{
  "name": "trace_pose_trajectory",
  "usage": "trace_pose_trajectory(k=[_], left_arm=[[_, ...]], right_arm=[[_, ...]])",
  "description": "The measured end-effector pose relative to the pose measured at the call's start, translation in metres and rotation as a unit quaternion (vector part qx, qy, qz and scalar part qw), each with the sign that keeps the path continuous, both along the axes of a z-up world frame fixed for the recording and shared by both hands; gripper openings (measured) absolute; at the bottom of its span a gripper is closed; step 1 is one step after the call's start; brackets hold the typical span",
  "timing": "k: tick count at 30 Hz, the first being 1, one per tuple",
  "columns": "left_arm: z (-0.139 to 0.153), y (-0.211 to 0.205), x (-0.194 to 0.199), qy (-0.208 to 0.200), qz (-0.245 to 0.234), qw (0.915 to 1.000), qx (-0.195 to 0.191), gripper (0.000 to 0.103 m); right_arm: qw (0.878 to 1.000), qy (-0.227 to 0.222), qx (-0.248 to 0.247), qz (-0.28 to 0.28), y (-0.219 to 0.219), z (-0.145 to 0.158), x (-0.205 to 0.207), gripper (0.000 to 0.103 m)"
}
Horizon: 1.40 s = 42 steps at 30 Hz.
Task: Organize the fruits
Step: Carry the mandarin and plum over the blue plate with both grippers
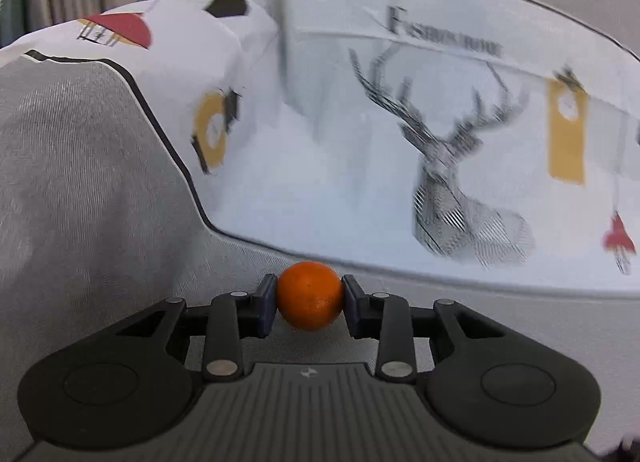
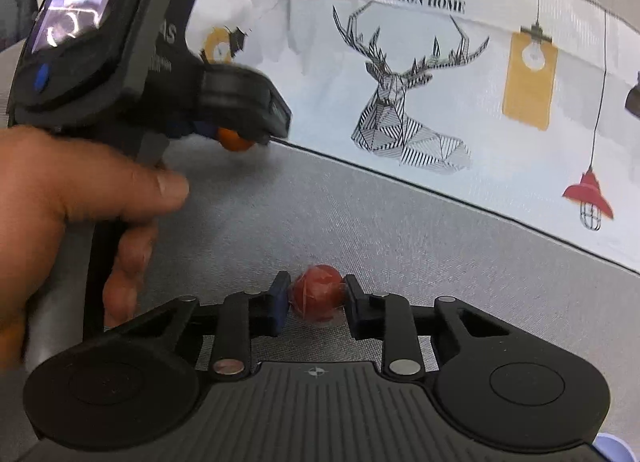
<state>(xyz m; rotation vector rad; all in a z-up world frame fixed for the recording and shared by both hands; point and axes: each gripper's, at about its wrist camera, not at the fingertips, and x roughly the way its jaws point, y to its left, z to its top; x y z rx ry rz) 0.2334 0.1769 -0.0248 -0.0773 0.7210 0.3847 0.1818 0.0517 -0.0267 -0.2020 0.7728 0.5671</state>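
The left gripper (image 1: pixel 309 298) has its two blue pads pressed against either side of a small round orange fruit (image 1: pixel 309 296), the jaws drawn in to the fruit's width and clamped on it. In the right wrist view the same left gripper (image 2: pixel 240 134) shows from the side, gripped by a person's hand (image 2: pixel 60 198), with the orange fruit (image 2: pixel 234 140) peeking out below its fingers, just above the grey cloth surface (image 2: pixel 360 222). The right gripper (image 2: pixel 316 298) has a small red fruit (image 2: pixel 317 296) between its pads — the jaws stand narrow, both pads against the fruit's sides, and the fruit sits low on the grey cloth, though I cannot tell whether it still rests there or is lifted clear. Behind both runs a white fabric wall (image 2: pixel 480 122) printed with a line-drawn stag's head (image 2: pixel 404 102), hanging lamps and the words "Fashion home" — the left wrist view of it is blurred.
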Motion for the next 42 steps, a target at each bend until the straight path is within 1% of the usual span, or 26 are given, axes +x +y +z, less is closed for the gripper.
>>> trace_pose_trajectory(k=[3,6,11,12,13,16,19,21,23,24,25,26,27,30,32,35,39,42], left_arm=[[0.006,-0.007,-0.016,0.012,-0.002,0.9999,-0.009,0.037],[0.023,-0.008,-0.037,0.011,0.007,0.9995,-0.027,0.037],[0.042,-0.021,-0.074,0.034,0.003,0.9975,-0.062,0.037],[0.047,-0.027,-0.085,0.039,0.0,0.9964,-0.075,0.037],[0.051,-0.033,-0.094,0.04,-0.01,0.9959,-0.081,0.037],[0.067,-0.068,-0.126,0.033,-0.067,0.9941,-0.078,0.037],[0.081,-0.097,-0.153,0.029,-0.119,0.9868,-0.106,0.037],[0.085,-0.113,-0.168,0.025,-0.143,0.9817,-0.124,0.037],[0.082,-0.127,-0.185,0.016,-0.167,0.9773,-0.13,0.037],[0.075,-0.134,-0.194,0.014,-0.18,0.9761,-0.122,0.037],[0.067,-0.144,-0.201,0.026,-0.185,0.9772,-0.101,0.037],[0.061,-0.149,-0.2,0.051,-0.175,0.9799,-0.081,0.037],[0.058,-0.152,-0.199,0.058,-0.167,0.9808,-0.082,0.037],[0.058,-0.152,-0.19,0.054,-0.165,0.9784,-0.113,0.037],[0.056,-0.153,-0.184,0.061,-0.161,0.9784,-0.114,0.037],[0.051,-0.155,-0.177,0.068,-0.161,0.9757,-0.132,0.037],[0.048,-0.163,-0.167,0.069,-0.18,0.9725,-0.13,0.037],[0.045,-0.176,-0.165,0.065,-0.213,0.9659,-0.132,0.037]], right_arm=[[1.0,-0.007,-0.007,0.004,-0.004,0.007,-0.014,0.03],[1.0,-0.002,-0.014,-0.005,-0.013,0.017,-0.024,0.03],[0.999,0.006,0.006,-0.042,-0.049,0.05,-0.049,0.029],[0.999,0.002,0.009,-0.047,-0.06,0.058,-0.055,0.029],[0.999,-0.004,0.01,-0.052,-0.072,0.066,-0.062,0.029],[0.997,-0.023,0.019,-0.077,-0.114,0.088,-0.084,0.029],[0.993,-0.033,0.027,-0.111,-0.155,0.097,-0.103,0.029],[0.989,-0.039,0.033,-0.136,-0.182,0.097,-0.115,0.029],[0.985,-0.039,0.037,-0.164,-0.207,0.09,-0.127,0.029],[0.983,-0.033,0.039,-0.176,-0.217,0.085,-0.129,0.029],[0.981,-0.021,0.043,-0.187,-0.228,0.078,-0.13,0.029],[0.979,-0.01,0.045,-0.197,-0.237,0.073,-0.131,0.029],[0.977,-0.003,0.047,-0.208,-0.247,0.07,-0.132,0.029],[0.974,-0.004,0.037,-0.223,-0.269,0.067,-0.134,0.029],[0.972,0.003,0.034,-0.234,-0.283,0.062,-0.134,0.029],[0.97,0.014,0.035,-0.242,-0.296,0.057,-0.135,0.029],[0.971,0.016,0.032,-0.238,-0.299,0.055,-0.132,0.029],[0.972,0.016,0.033,-0.23,-0.294,0.054,-0.129,0.029]])
